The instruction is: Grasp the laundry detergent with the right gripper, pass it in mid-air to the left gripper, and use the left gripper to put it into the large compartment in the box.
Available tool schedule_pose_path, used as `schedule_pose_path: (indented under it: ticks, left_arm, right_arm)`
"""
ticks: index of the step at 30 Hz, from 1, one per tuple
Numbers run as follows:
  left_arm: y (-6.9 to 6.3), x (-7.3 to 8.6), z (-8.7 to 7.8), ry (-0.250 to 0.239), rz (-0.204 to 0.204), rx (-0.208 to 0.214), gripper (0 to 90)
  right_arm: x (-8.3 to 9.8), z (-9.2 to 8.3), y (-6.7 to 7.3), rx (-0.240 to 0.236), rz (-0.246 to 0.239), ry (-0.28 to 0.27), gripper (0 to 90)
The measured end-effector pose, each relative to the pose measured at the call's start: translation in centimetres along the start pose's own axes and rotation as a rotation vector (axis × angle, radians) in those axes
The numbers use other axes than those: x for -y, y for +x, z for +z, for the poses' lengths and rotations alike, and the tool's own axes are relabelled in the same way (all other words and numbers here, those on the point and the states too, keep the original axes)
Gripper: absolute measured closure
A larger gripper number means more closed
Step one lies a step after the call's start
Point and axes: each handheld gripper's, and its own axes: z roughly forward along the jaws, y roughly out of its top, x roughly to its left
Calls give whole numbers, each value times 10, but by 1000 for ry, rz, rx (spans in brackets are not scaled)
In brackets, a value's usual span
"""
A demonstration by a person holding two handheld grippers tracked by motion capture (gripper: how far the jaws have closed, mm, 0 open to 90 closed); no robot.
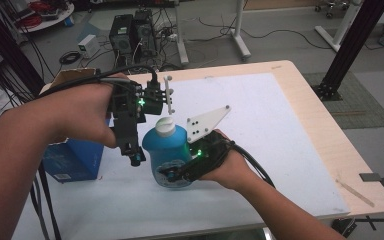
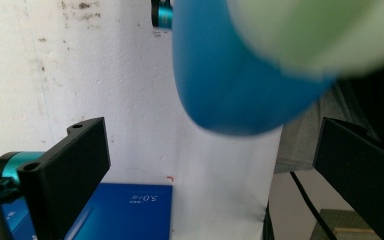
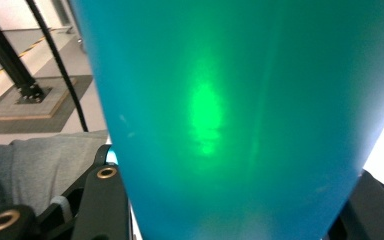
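While two tools work over the tabletop (image 1: 280,150), there is one blue bottle (image 1: 167,155) with one white cap (image 1: 164,126), and one blue box (image 1: 72,160) at the tabletop's left edge. Seen from the high view, the right tool (image 1: 177,175) is clamped on the bottle's lower body, holding it upright above the white sheet, while the left tool (image 1: 136,155) hangs just beside the bottle's left shoulder, pointing downward. One grey three-cornered plate (image 1: 207,122) rises from the right tool.

From the left tool's own camera, its two black jaws stand wide apart with nothing pressed between them; the bottle's blue shoulder (image 2: 230,80) and blurred pale cap (image 2: 320,30) loom above, and the blue box (image 2: 130,210) lies below. Its label reads "5.0 kg" upside down.

From the right tool's camera, the bottle's blue-green wall (image 3: 230,125) sits squeezed between the jaws, carrying a green light reflection, with grey cloth (image 3: 40,160) at lower left.
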Motion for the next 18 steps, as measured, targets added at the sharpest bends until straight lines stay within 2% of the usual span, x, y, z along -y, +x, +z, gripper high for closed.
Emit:
schedule_pose_path:
  ticks: [10,18]
  left_arm:
    - [-5,-3,6,5,11,14,16]
    - [-7,1,5,7,6,9,17]
  right_arm:
    - [-18,26,1,-66,-40,-9,460]
    - [-22,33,1,-81,-34,-8,461]
